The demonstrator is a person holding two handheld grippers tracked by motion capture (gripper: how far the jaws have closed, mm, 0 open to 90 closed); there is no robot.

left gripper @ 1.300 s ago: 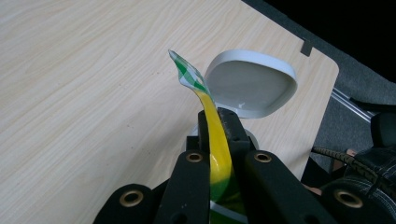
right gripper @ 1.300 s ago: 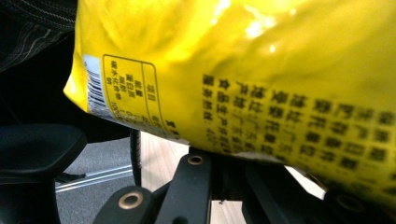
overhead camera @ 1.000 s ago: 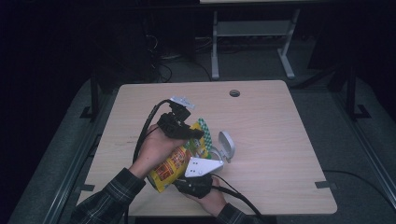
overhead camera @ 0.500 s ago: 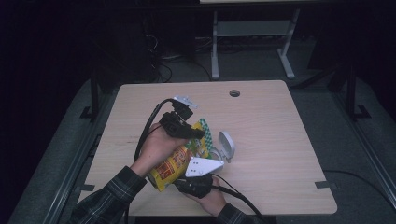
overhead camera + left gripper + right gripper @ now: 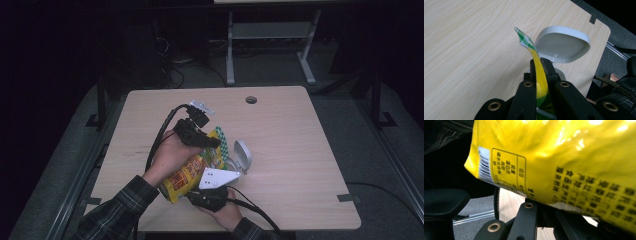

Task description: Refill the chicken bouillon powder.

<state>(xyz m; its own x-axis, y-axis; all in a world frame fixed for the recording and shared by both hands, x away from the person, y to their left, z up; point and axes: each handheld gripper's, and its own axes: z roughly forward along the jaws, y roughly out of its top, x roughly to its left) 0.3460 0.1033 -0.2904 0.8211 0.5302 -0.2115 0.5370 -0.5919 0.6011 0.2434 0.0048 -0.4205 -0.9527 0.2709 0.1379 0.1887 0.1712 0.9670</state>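
A yellow snack bag (image 5: pixel 186 175) with a green-and-white checked top hangs just above the wooden table (image 5: pixel 300 150), stretched between both grippers. My left gripper (image 5: pixel 216 143) is shut on the bag's top edge; in the left gripper view the thin yellow strip (image 5: pixel 541 82) rises between the closed jaws of the left gripper (image 5: pixel 541 67). My right gripper (image 5: pixel 194 195) comes in from below at the near table edge, shut on the bag's bottom end. In the right gripper view the printed back of the bag (image 5: pixel 564 162) looms over the right gripper (image 5: pixel 541 207), hiding its fingertips.
A white oval dish-like object (image 5: pixel 243 155) stands tilted on the table just right of the bag, close behind the left jaws (image 5: pixel 562 43). A cable hole (image 5: pixel 251 99) sits near the table's far edge. A dark chair part (image 5: pixel 444 200) lies below the table edge.
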